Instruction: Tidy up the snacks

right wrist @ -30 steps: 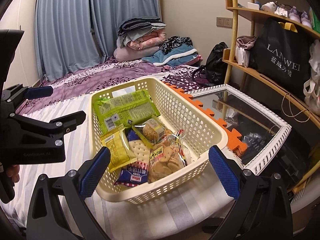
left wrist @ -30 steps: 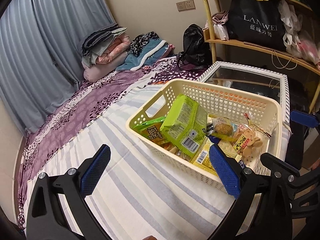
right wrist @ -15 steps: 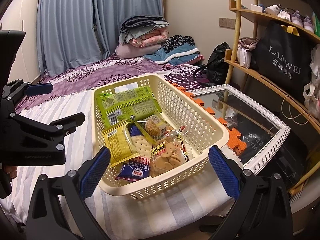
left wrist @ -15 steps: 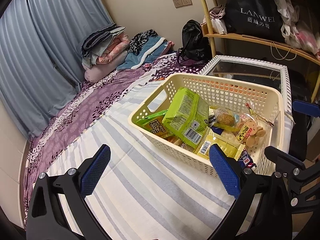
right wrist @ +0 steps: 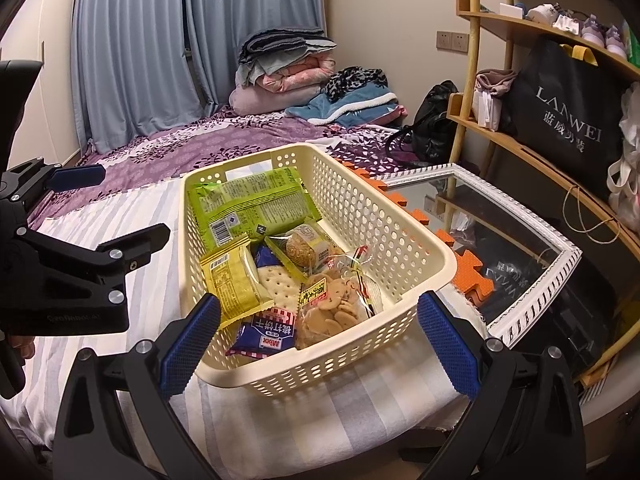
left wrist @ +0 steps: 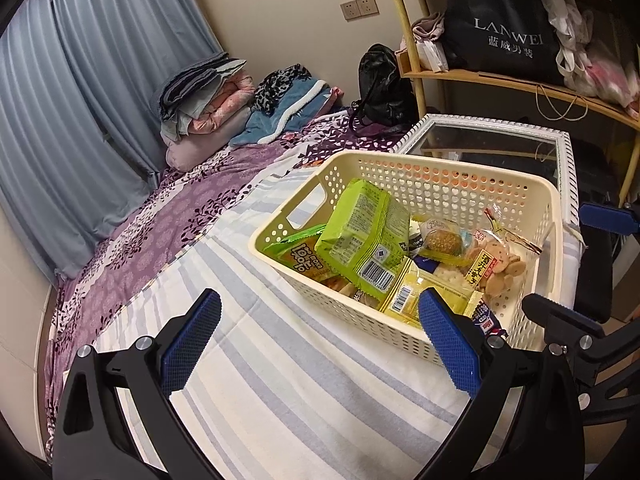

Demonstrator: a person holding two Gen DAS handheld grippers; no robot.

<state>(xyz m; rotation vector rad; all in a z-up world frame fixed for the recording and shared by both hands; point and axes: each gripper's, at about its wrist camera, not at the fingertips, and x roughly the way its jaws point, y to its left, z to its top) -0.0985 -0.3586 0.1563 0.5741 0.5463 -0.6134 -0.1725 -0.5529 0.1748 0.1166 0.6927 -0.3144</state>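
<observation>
Snacks fill a cream perforated plastic basket (right wrist: 404, 240) that sits on a blue-and-white striped cloth (left wrist: 280, 380) at the near corner of the bed. Inside it, at the far end, a large green foil packet (right wrist: 252, 204) leans against the wall below the handle slot; in the left wrist view an orange-and-green packet (left wrist: 298, 254) lies partly under it. Nearer the middle lie a small yellow wrapped packet (right wrist: 232, 280), a clear wrapper with a round seeded cake (right wrist: 300, 246), and a clear bag of small round biscuits (right wrist: 336, 308), with a blue-and-red cracker pack (right wrist: 266, 332) at the near end. The left gripper (left wrist: 318, 344) hovers over the striped cloth just left of the basket, jaws spread wide and holding nothing; its right blue pad overlaps the basket's near wall in the picture. The right gripper (right wrist: 318, 342) faces the basket's near end, jaws likewise wide apart and empty, the basket framed between them. To the right of the bed a white-framed mirror (right wrist: 532, 300) lies flat beside orange foam floor tiles (right wrist: 468, 268), under a wooden shelf with a black shopping bag (right wrist: 568, 116). Folded blankets (right wrist: 288, 68) are stacked at the far end by grey-blue curtains (right wrist: 140, 48).
</observation>
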